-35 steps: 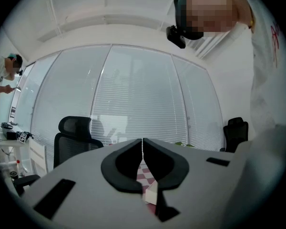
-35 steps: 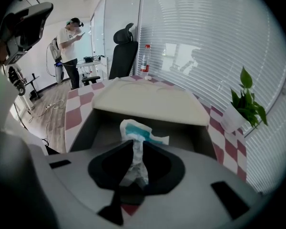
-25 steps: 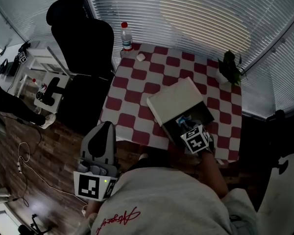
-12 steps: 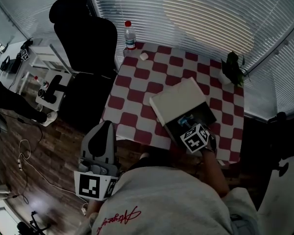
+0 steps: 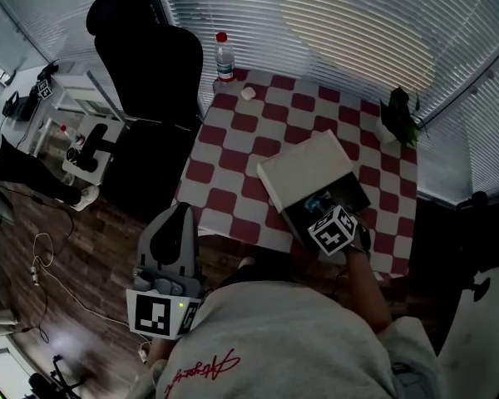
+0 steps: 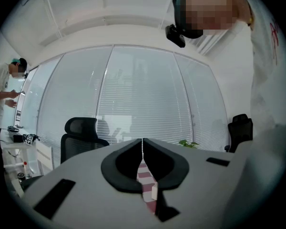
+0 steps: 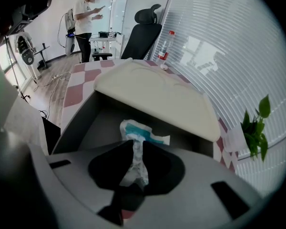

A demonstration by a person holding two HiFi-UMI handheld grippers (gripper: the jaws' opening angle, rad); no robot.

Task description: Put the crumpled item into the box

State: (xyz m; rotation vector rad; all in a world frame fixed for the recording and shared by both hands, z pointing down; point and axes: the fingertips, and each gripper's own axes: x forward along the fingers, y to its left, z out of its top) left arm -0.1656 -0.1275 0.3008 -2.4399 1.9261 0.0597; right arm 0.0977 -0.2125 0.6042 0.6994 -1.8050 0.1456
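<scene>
My right gripper (image 7: 135, 149) is shut on the crumpled item (image 7: 139, 136), a white and teal wrapper that sticks out past the fingertips. It hangs over the open dark box (image 7: 97, 123), whose cream lid (image 7: 155, 92) leans back behind it. In the head view the right gripper (image 5: 331, 229) sits over the box (image 5: 352, 194) at the near right of the checkered table (image 5: 258, 131), with a bit of teal item (image 5: 316, 203) showing. My left gripper (image 5: 170, 252) is held off the table at the near left; its jaws (image 6: 142, 147) are shut and hold nothing.
A water bottle (image 5: 224, 58) and a small white object (image 5: 249, 93) stand at the table's far left corner. A potted plant (image 5: 399, 116) is at the far right. A black office chair (image 5: 145, 65) stands left of the table. A person (image 7: 88, 18) stands far off.
The right gripper has rolled slightly over the box while still gripping the item. The left gripper has stayed where it was.
</scene>
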